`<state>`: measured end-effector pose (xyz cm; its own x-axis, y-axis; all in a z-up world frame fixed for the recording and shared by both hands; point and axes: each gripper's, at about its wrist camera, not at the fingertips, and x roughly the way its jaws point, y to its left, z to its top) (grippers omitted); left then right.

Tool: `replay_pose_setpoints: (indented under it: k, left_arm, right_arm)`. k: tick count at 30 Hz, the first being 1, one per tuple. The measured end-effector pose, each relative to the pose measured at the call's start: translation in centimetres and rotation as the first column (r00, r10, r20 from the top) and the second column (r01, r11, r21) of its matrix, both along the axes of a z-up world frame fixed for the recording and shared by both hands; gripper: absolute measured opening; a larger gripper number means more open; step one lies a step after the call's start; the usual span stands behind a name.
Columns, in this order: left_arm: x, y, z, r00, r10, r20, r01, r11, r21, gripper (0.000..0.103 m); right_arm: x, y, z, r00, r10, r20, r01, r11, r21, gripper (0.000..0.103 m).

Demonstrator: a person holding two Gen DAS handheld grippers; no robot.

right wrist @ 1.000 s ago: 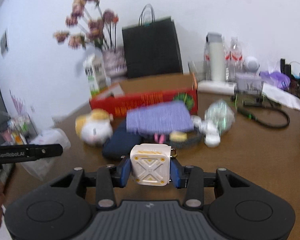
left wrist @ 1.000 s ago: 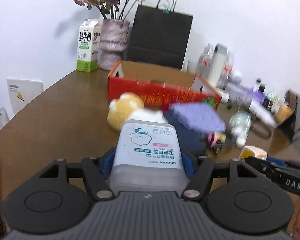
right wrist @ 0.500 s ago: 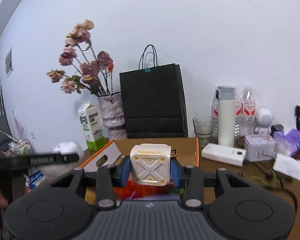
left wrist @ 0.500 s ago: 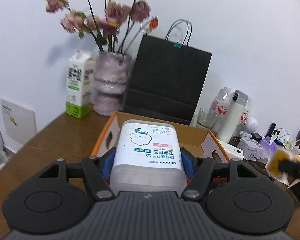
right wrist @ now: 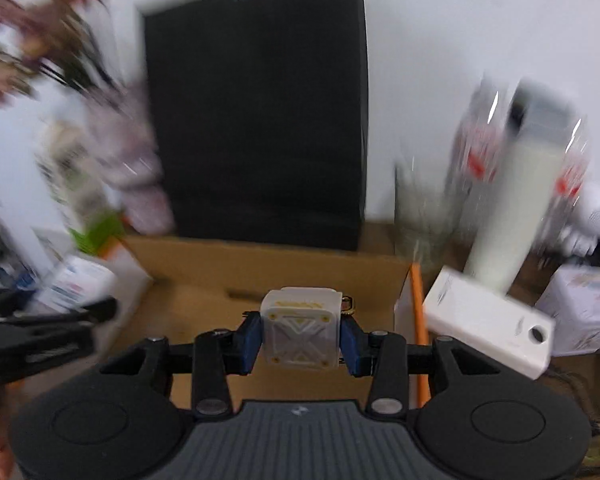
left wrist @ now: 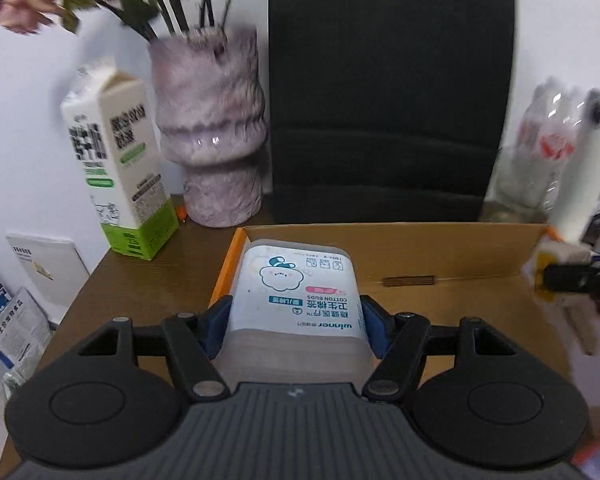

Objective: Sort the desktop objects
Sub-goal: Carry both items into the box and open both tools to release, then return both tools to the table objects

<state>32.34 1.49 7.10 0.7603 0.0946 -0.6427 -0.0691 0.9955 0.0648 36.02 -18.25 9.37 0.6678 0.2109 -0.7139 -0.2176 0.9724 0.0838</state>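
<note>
Black claw (left wrist: 296, 316) linkages, blue pads (right wrist: 252, 338), silver screws, ribbed grey housing, round black discs.

Paper bag (left wrist: 390, 92) stands behind the cardboard box (left wrist: 440, 248); vase (left wrist: 212, 128) left of it, milk carton (left wrist: 116, 156) further left

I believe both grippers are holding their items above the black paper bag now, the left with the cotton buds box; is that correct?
Not quite: the left wrist view shows the left gripper, with the cotton buds box, over the open cardboard box, as is the right gripper. The black paper bag stands behind it.
</note>
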Motion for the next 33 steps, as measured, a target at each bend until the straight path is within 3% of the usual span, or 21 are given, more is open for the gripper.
replay_pose_setpoints:
  k: [4, 6, 8, 10, 12, 13, 14, 16, 21, 26, 28, 33]
  left_arm:
    - [2.7, -0.2, -1.7, 0.999, 0.004, -0.054, -0.004, 1.0, 0.005, 0.071]
    - [2.8, -0.4, -2.3, 0.999, 0.036, -0.037, -0.035, 0.999, 0.019, 0.085]
    - [3.1, -0.8, -2.6, 0.997, 0.039, -0.064, -0.036, 0.999, 0.038, 0.086]
    - [3.0, -1.0, -2.1, 0.998, 0.024, -0.056, -0.022, 0.999, 0.037, 0.098]
    - [2.4, -0.7, -1.3, 0.999, 0.036, -0.036, -0.036, 0.999, 0.023, 0.099]
    - [1.6, -0.4, -0.8, 0.998, 0.05, -0.027, -0.05, 0.999, 0.004, 0.1]
    - [0.8, -0.3, -0.3, 0.998, 0.058, -0.018, -0.059, 0.998, -0.019, 0.101]
    - [-1.2, -0.1, 0.7, 0.998, 0.067, 0.016, -0.065, 0.995, -0.07, 0.103]
    - [-5.7, -0.8, 2.5, 0.999, 0.033, 0.024, -0.031, 0.995, -0.093, 0.103]
    - [-13.7, -0.3, 2.6, 1.0, -0.013, 0.029, 0.02, 0.968, -0.25, 0.103]
    - [-17.2, -0.4, 2.5, 0.998, -0.037, 0.054, 0.05, 0.959, -0.28, 0.103]
    - [-25.6, -1.4, 1.7, 0.99, -0.088, 0.113, 0.112, 0.966, -0.232, 0.103]
  right_arm:
    - [5.2, 1.4, -3.8, 0.989, -0.013, -0.148, 0.002, 0.997, -0.072, 0.04]
    - [6.6, 1.9, -5.1, 0.984, -0.043, -0.175, 0.02, 0.991, -0.133, 0.041]
    - [7.3, 2.1, -5.4, 0.986, -0.071, -0.153, 0.046, 0.985, -0.164, 0.042]
    - [7.4, 1.9, -4.8, 0.988, -0.088, -0.126, 0.066, 0.983, -0.17, 0.044]
    - [6.5, 1.4, -3.5, 0.991, -0.105, -0.081, 0.093, 0.985, -0.145, 0.044]
    - [5.8, 1.2, -2.9, 0.993, -0.1, -0.062, 0.091, 0.987, -0.13, 0.051]
    - [5.0, 1.1, -2.4, 0.994, -0.095, -0.049, 0.089, 0.989, -0.117, 0.063]
    - [2.9, 0.5, -1.3, 0.997, -0.078, -0.028, 0.076, 0.994, -0.083, 0.075]
    - [-2.7, -0.7, 1.0, 0.998, -0.057, -0.002, 0.057, 0.998, 0.011, 0.075]
    - [-11.0, -2.3, 2.5, 0.997, -0.028, 0.07, 0.024, 0.997, 0.067, 0.083]
    - [-14.7, -3.2, 2.5, 0.995, -0.03, 0.095, 0.021, 0.995, 0.098, 0.084]
    - [-23.9, -5.0, 1.2, 0.987, -0.044, 0.156, 0.02, 0.988, 0.153, 0.088]
